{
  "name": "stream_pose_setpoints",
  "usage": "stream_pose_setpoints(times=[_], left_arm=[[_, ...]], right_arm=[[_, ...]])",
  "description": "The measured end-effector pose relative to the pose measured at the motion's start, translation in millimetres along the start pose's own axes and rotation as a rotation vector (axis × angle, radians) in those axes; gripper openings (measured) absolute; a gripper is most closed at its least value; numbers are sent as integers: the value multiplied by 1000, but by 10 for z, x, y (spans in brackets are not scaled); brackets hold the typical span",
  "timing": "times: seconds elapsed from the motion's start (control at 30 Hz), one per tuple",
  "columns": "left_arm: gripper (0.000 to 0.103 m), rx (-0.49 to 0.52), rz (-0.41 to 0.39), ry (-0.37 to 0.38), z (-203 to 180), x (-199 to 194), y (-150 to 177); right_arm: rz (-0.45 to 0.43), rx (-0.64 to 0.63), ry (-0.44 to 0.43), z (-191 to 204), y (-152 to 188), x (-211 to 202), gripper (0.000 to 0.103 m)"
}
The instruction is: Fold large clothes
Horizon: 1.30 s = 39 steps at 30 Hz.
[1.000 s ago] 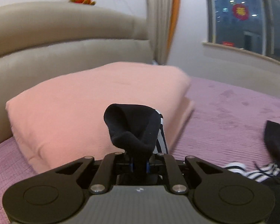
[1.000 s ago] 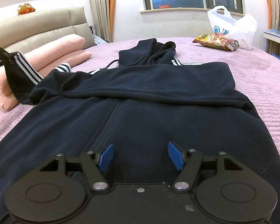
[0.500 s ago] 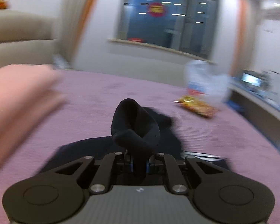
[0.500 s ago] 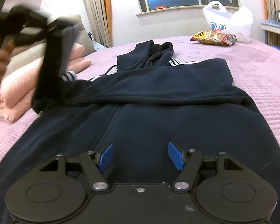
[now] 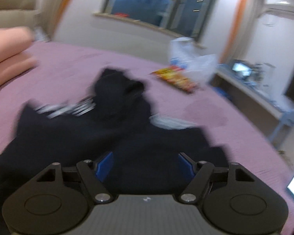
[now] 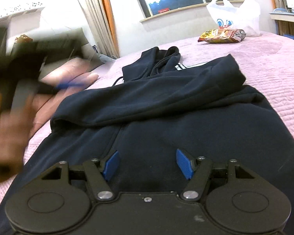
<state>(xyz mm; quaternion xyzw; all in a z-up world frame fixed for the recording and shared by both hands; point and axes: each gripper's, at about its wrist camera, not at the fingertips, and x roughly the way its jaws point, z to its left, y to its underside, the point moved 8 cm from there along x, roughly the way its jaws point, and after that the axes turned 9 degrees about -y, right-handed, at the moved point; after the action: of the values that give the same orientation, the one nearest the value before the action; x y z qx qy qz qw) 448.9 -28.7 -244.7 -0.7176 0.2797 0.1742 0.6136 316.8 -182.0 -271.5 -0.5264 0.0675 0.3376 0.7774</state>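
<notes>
Both tongs open over a dark hoodie on the bed.

Our left tongs [image 5: 145,163] are opening, blue ribbed pads apart with nothing pinched, blurred above the hoodie [image 5: 107,137]. Our right tongs [image 6: 148,163] stand wide and empty over its soft navy front, where a seam runs up the middle. The hoodie [image 6: 166,117] lies flat on the quilted mauve bed [image 6: 274,62], a sleeve folded across, white-striped trim near the crumpled hood. Beyond lie a shiny snack bag [image 6: 222,35] and a white plastic bag [image 6: 235,15].

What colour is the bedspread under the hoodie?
Pale purple bedspread, quilted; clearest in the right wrist view.
</notes>
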Motion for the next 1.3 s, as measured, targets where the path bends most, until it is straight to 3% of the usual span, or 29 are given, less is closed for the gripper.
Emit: stream_pose_setpoints(times=[0.13,0.23,0.33,0.47,0.5,0.57,0.67,0.73,0.87,0.9,0.97,1.03,1.1,1.17,1.23,1.3], left_arm=[[71,-34,50,-113,671,9,488],[67,-108,46,-104,941,31,636],[70,-161,17,-82,1064,-7,594],[73,-165,6,-65,1047,26,650],[75,-159,5,-62,1029,18,653],[76,-144,3,-65,964,10,632],[77,-113,-1,-83,907,-30,646],[74,-111,-3,-97,894,-58,629],[72,-143,-30,-109,943,-179,464],[72,-142,-39,-132,968,-195,380],[72,-140,-42,-145,987,-197,205],[72,-136,-60,-127,980,-200,2],[73,-104,-101,-126,950,-172,-202],[74,-24,-97,-105,868,10,-359],[69,31,-57,-116,823,307,-430],[56,91,-26,-151,842,611,-414]], right_arm=[[-66,44,47,-82,-224,-208,77],[-148,8,169,-287,-658,-291,78],[-117,3,241,-581,-985,-95,78],[-51,78,244,-903,-1147,236,78],[-28,103,237,-956,-1155,313,75],[11,79,230,-944,-1162,420,8],[-15,-73,227,-652,-1253,396,8],[-92,-211,264,-441,-1458,234,6],[-255,-208,420,-655,-1816,-170,3],[-230,-186,424,-766,-1794,-157,3],[-11,-132,367,-1019,-1545,134,11],[145,-139,425,-1200,-1275,341,12],[95,-126,443,-1216,-1247,291,15],[-23,-59,367,-1092,-1334,197,24],[-86,-92,322,-838,-1428,259,26],[-90,-164,302,-588,-1455,458,26]])
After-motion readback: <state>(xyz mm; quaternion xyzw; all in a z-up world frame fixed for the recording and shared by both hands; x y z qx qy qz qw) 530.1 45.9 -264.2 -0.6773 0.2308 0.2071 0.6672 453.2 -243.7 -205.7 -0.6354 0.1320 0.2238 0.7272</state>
